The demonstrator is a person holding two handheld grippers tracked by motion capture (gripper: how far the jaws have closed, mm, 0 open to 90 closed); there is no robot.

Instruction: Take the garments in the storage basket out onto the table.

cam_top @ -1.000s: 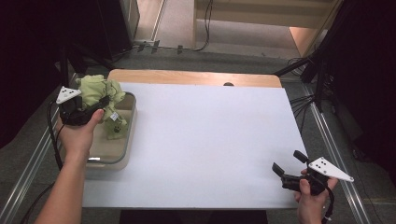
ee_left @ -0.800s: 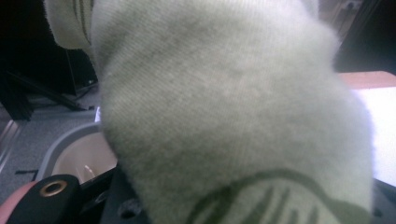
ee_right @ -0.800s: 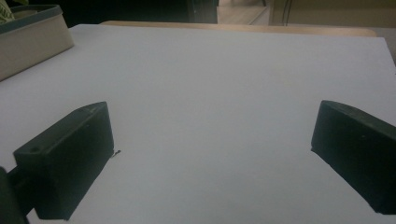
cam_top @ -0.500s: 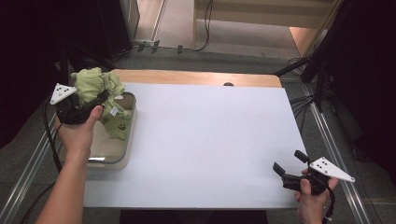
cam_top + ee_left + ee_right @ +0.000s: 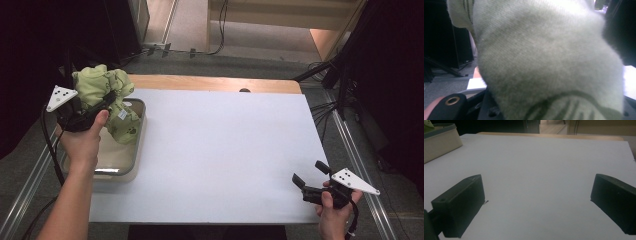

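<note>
Clearly the left gripper (image 5: 102, 100) is clamping its jaws around a bundled green cloth (image 5: 107, 102), keeping it above the tray (image 5: 127, 167) for carrying. Meanwhile the right gripper (image 5: 311, 176) is waiting with jaws open, only bare surface (image 5: 536, 165) between them.

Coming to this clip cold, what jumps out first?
The pale green bundle of cloth at the table's left edge, clamped in the left gripper and held above the beige tub; up close in the left gripper view it is knitted fabric with dark stripes. Next comes the bare white tabletop, with the right gripper at its near right corner, jaws wide apart and holding nothing.
</note>
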